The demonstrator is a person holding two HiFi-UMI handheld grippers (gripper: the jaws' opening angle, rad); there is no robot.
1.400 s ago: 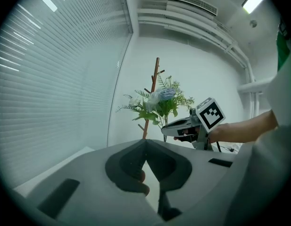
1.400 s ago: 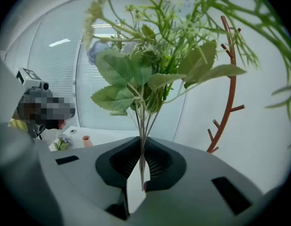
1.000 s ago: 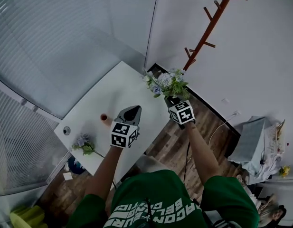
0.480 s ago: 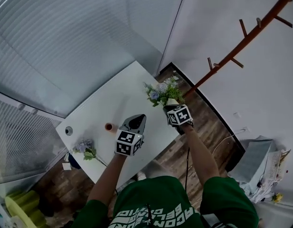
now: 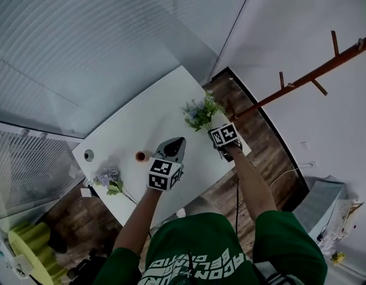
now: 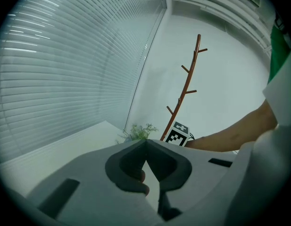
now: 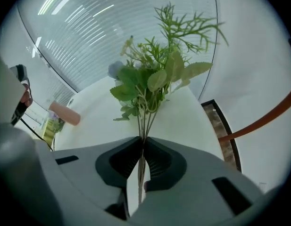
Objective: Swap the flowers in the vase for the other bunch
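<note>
Green-leaved bunch [image 7: 152, 74] is clamped by its stems in the right gripper [image 7: 141, 142], held over the white tabletop [image 5: 153, 120]. Left gripper [image 6: 146, 144]: jaws together, nothing between them. Vase [image 5: 140, 156] sits on the tabletop near it. Second bunch [image 5: 108, 179] lies by the tabletop's edge.

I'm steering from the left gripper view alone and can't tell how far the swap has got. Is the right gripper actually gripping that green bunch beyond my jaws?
Observer: Yes. In its own view the right gripper is shut on the thin stems of the green bunch, with the leaves fanning out above the jaws.
Operator: Good. What about the vase? I can't place it from here.
Observer: In the head view the vase stands upright on the white table, just left of your gripper, and no flowers show in it.
</note>
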